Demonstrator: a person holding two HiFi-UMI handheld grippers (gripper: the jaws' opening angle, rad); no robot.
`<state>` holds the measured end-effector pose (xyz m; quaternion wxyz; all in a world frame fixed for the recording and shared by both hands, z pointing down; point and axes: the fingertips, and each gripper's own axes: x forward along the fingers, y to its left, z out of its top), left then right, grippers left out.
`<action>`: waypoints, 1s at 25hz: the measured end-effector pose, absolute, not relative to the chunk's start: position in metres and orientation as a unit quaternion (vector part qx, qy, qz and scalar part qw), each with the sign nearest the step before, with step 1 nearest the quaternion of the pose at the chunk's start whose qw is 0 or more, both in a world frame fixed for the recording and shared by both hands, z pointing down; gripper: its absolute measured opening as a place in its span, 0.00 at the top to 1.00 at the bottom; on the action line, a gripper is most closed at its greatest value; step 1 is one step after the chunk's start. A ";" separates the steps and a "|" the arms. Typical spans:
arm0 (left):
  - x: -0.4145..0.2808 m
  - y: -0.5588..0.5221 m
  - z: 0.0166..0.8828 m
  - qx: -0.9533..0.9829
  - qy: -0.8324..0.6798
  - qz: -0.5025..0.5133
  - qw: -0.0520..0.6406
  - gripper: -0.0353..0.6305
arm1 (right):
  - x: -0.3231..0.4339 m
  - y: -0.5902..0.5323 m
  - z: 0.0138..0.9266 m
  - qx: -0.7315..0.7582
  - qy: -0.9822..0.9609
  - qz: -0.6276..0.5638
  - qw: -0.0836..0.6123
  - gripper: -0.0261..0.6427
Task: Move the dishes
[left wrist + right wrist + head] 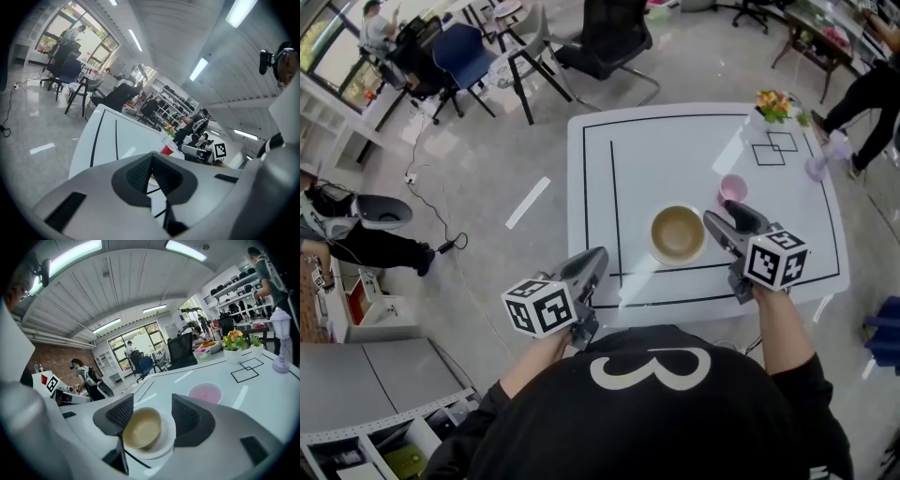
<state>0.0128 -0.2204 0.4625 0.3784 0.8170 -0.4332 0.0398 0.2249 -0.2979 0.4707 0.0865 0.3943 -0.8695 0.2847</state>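
Observation:
A tan bowl [677, 232] sits on a white plate [656, 251] in the near middle of the white table [675, 141]. A pink cup [732, 187] stands just behind it to the right. My right gripper [727, 223] is open at the plate's right side. In the right gripper view the bowl [142, 427] and plate [165, 434] lie just ahead between the spread jaws, with the pink cup [206, 393] further off. My left gripper [596, 258] hovers over the table's front left edge. Its pads [140, 172] are pressed together with nothing in them.
A white pot of flowers [772, 105] and a lavender object [818, 167] stand at the table's far right, near drawn black squares [773, 148]. Office chairs [605, 37] stand beyond the far edge. A person [862, 89] stands at the right.

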 end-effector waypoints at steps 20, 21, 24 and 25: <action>-0.013 -0.209 0.462 0.816 -0.422 0.048 0.393 0.94 | 0.193 -0.278 0.566 0.432 -0.785 0.435 0.086 0.76; -0.014 -0.208 0.462 0.815 -0.422 0.047 0.393 0.94 | 0.193 -0.279 0.566 0.437 -0.782 0.435 0.087 0.77; -0.015 -0.207 0.461 0.816 -0.423 0.047 0.391 0.94 | 0.194 -0.281 0.567 0.448 -0.776 0.436 0.086 0.78; -0.016 -0.207 0.461 0.816 -0.423 0.047 0.391 0.94 | 0.195 -0.281 0.568 0.452 -0.772 0.439 0.082 0.79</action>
